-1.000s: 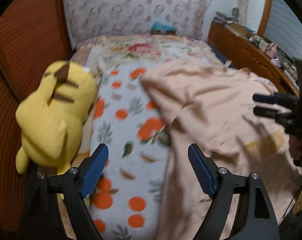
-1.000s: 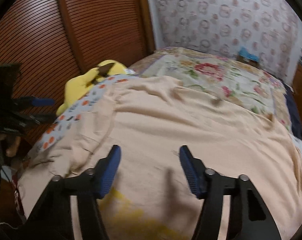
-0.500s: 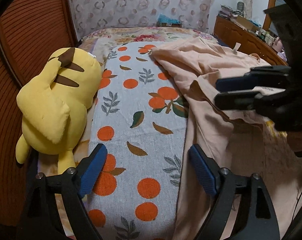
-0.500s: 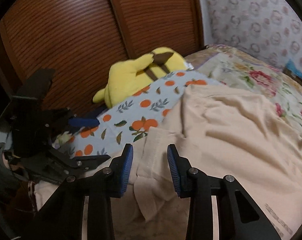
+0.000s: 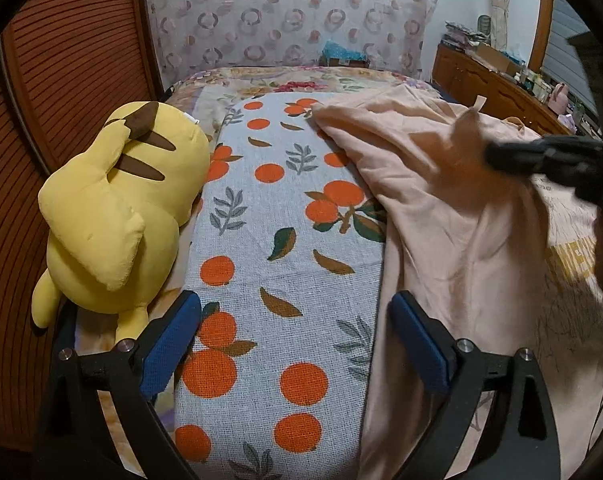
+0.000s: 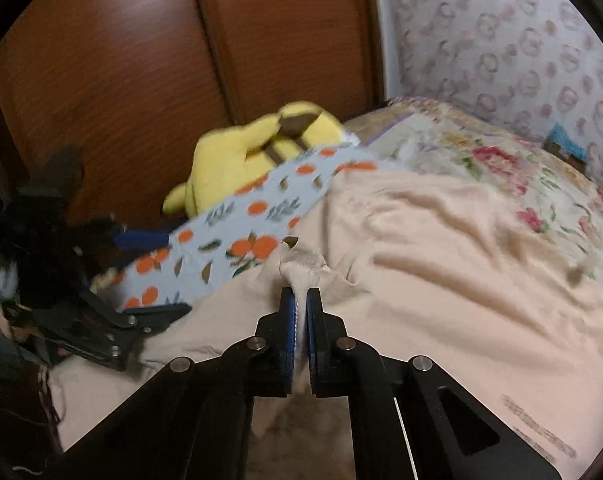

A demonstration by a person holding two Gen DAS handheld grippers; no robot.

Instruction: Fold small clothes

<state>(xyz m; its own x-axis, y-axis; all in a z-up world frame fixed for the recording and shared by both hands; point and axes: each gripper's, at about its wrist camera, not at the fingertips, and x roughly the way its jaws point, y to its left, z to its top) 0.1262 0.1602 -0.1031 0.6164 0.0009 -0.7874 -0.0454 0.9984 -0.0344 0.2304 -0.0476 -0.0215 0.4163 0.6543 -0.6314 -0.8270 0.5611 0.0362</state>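
On bed, peach shirt [image 6: 441,248] lies crumpled beside orange-print cloth [image 5: 285,240]. R gripper [image 6: 300,300] points fwd, level w/ fabric, jaws clamped on a bunched fold of shirt, lifting it a bit. L gripper [image 5: 297,340] hovers low over orange-print cloth, jaws wide apart, holding nothing. Yellow plush [image 5: 117,208] lies just left of it, by wood panel.

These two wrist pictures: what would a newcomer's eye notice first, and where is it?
The bright yellow plush toy with brown stripes lies at the bed's left edge, against the ribbed wooden doors. Beside it runs a grey cloth with orange fruit print, partly covered by the peach cotton shirt. The right tongs pinch a shirt fold; the left tongs are open.
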